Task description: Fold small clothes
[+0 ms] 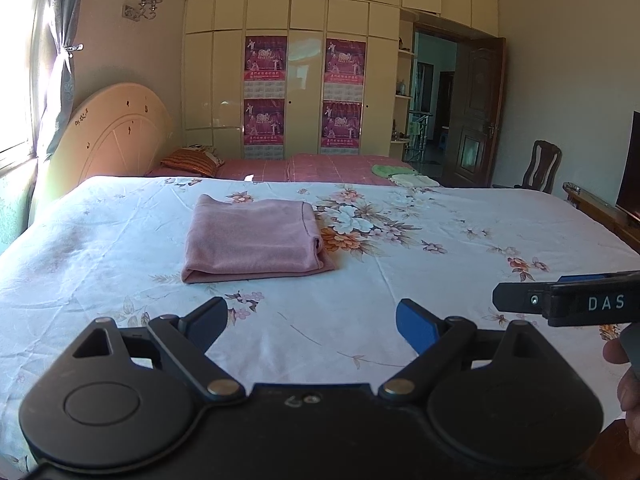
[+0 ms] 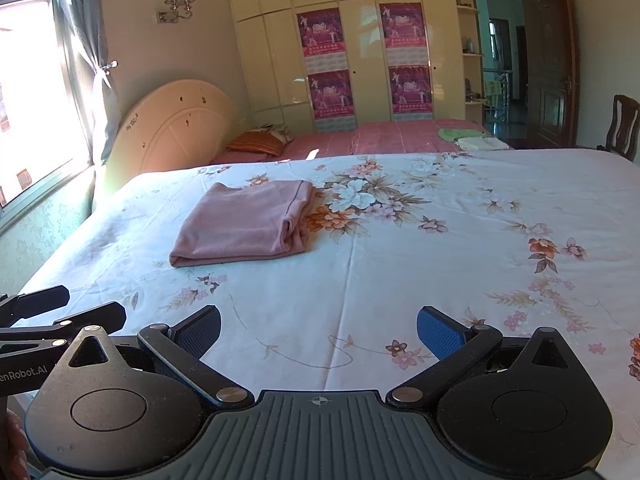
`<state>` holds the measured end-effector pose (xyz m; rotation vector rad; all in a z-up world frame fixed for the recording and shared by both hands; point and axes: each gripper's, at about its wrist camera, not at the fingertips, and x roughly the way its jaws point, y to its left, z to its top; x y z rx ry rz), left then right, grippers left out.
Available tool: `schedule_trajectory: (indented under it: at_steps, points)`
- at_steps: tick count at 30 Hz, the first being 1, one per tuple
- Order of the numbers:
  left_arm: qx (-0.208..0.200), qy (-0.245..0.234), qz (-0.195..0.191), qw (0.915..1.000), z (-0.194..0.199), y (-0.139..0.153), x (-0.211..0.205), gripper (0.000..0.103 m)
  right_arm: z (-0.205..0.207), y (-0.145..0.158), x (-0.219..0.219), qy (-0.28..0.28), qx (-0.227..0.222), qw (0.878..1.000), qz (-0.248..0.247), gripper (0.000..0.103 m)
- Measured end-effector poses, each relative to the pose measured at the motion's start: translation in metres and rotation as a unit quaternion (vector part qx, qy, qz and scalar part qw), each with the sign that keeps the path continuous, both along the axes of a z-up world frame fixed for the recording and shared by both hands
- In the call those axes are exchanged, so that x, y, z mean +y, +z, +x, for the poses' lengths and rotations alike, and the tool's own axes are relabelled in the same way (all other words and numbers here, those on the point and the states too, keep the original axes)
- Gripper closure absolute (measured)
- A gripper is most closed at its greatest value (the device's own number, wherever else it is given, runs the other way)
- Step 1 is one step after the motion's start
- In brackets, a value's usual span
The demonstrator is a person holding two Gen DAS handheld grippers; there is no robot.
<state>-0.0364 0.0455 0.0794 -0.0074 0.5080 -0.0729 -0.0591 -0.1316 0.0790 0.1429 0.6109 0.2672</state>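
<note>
A pink garment [image 1: 252, 238] lies folded into a neat rectangle on the flowered bed sheet [image 1: 420, 280]; it also shows in the right wrist view [image 2: 244, 224]. My left gripper [image 1: 312, 320] is open and empty, held above the sheet well short of the garment. My right gripper [image 2: 318, 330] is open and empty, nearer the bed's front and right of the garment. The right gripper's side shows at the right edge of the left wrist view [image 1: 568, 302]. The left gripper's fingers [image 2: 40, 300] show at the left edge of the right wrist view.
A second bed with a pink cover [image 1: 320, 168], a striped pillow [image 1: 192, 160] and folded green and cream cloths [image 1: 400, 174] stands behind. A wardrobe [image 1: 304, 60], an open door [image 1: 476, 116], a chair [image 1: 540, 164] and a window [image 2: 28, 92] surround the beds.
</note>
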Motion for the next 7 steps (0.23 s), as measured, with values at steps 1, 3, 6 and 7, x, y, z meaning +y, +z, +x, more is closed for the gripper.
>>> schedule_trajectory:
  at_steps: [1, 3, 6, 7]
  points:
    - [-0.003, 0.002, 0.002, 1.0000, 0.0000, 0.0003, 0.0001, 0.011, 0.0007, -0.0002, 0.0005, 0.001, 0.000, 1.000, -0.001, 0.000]
    - [-0.006, 0.004, 0.004, 1.0000, -0.0001, 0.0009, 0.0013, 0.011, 0.0019, -0.0007, 0.0016, 0.002, 0.001, 1.000, -0.002, 0.000]
    - [-0.004, 0.007, 0.002, 1.0000, 0.0014, 0.0011, 0.0022, 0.011, 0.0035, -0.0013, 0.0029, 0.005, 0.002, 1.000, -0.002, 0.000]
    - [-0.002, 0.009, 0.002, 1.0000, 0.0021, 0.0011, 0.0020, 0.011, 0.0044, -0.0015, 0.0031, 0.006, 0.002, 1.000, -0.002, 0.000]
